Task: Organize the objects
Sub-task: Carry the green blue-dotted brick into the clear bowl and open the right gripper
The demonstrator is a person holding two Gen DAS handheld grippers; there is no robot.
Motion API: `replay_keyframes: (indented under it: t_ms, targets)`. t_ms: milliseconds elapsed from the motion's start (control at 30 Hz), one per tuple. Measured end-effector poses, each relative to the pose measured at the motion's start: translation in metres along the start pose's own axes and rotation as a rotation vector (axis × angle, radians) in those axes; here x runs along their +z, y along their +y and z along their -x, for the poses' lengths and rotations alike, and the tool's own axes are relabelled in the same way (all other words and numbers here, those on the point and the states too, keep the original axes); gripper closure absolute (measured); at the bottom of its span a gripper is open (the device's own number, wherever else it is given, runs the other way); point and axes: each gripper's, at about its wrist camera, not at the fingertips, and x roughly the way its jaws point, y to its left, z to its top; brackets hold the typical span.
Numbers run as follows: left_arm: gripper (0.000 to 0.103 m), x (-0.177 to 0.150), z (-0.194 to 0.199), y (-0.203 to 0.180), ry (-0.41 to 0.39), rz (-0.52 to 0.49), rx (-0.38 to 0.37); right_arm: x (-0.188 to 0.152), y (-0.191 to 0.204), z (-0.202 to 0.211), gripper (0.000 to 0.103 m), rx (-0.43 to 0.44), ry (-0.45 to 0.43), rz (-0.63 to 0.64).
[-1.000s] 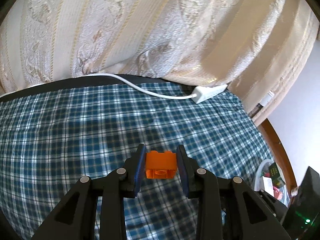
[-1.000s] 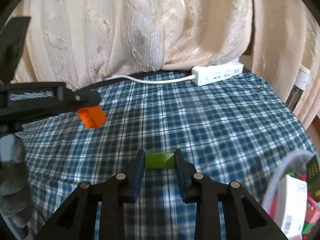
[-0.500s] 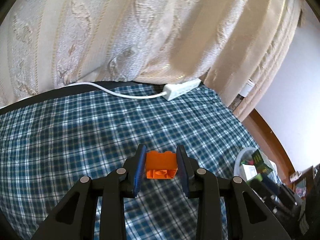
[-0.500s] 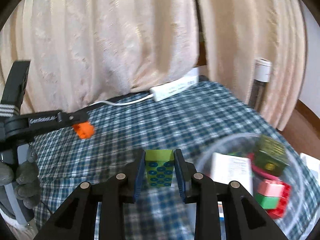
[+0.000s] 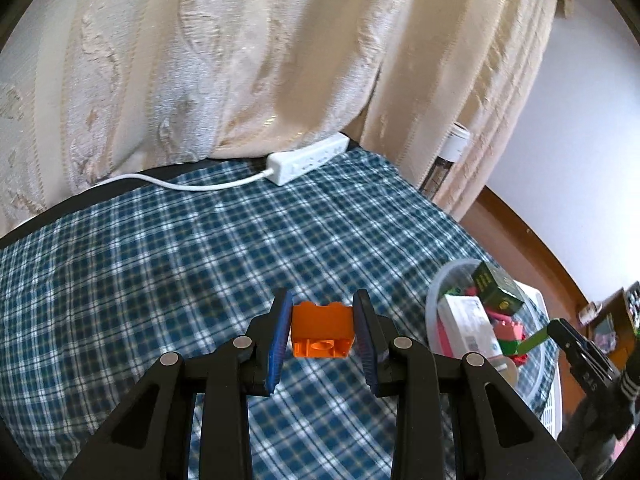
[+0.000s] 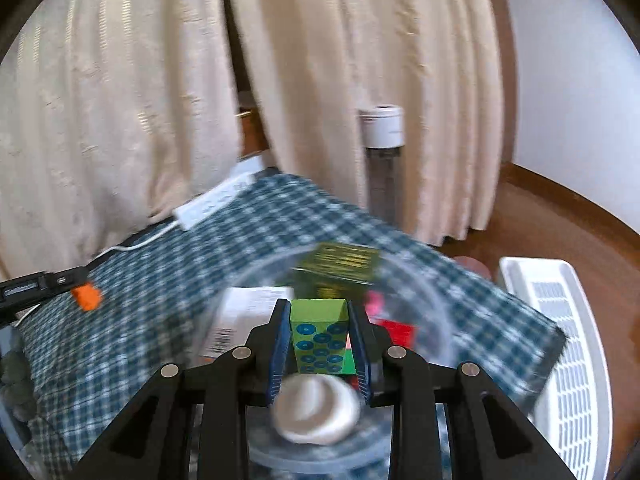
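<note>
Bricks and small boxes are being gathered into a clear plastic bowl (image 5: 434, 292) sitting at the right-hand edge of the checked blue cloth (image 5: 160, 280). Several things are already lying inside it: a dark green box (image 5: 496, 288), a white carton (image 5: 468, 326) with a barcode, some pink, red and green bricks (image 5: 510, 332), and a round white object (image 6: 316, 408) near the rim, too blurred to name.

Two pieces are still being carried. The left gripper (image 5: 320, 330) is clamping an orange toy brick (image 5: 322, 330) between its blue pads, holding it above the cloth, well short of the bowl. The right gripper (image 6: 320, 340) is squeezing a light green block (image 6: 320, 336) printed with blue circles, and it is hanging directly over the bowl's contents; its view is smeared, so the exact gap above the pile cannot be read.

By my reckoning the task is nearing its end: apart from a white power strip (image 5: 308, 160) and its cable at the far edge by the curtain (image 5: 240, 60), no loose piece is showing on the visible cloth. What is remaining appears to be releasing the green block into the bowl, then bringing the orange brick across and dropping it in too. A white slatted basket (image 6: 560, 340) is standing beyond the bowl; whether it has any part in the sorting cannot be told.
</note>
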Motion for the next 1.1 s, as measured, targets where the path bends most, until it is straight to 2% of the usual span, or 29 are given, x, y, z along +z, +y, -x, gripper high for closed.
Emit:
replay_keyframes:
  t_ms: [133,300,633,667,733,767,800,1100]
  targets:
    - [0.071,-0.002,-0.001,-0.009,0.01,-0.01,-0.012,-0.003,-0.013,-0.009,0.072,-0.017,0.014,-0.016]
    - [0.071,-0.001,0.001,-0.019,0.015,-0.022,-0.008,-0.003,-0.012,-0.013,0.072,-0.032,-0.011,0.009]
    - [0.071,0.002,-0.008,-0.052,0.035,-0.064,-0.017,0.003,-0.023,-0.03,0.072,0.03,0.014,-0.004]
    - [0.071,0.002,-0.009,-0.056,0.039,-0.069,-0.018,0.004,-0.024,-0.032,0.07,0.038,0.017,-0.002]
    - [0.071,0.002,-0.013,-0.065,0.048,-0.076,-0.026,0.006,-0.027,-0.036,0.057,0.061,0.022,-0.013]
    - [0.071,0.002,-0.014,-0.067,0.052,-0.08,-0.029,0.007,-0.029,-0.036,0.043,0.069,0.018,-0.023]
    - [0.071,0.002,-0.016,-0.072,0.057,-0.085,-0.032,0.007,-0.031,-0.036,0.036,0.076,0.011,-0.033]
    - [0.071,0.001,-0.035,-0.11,0.105,-0.124,-0.077,0.004,-0.048,-0.026,0.036,0.123,-0.017,-0.066]
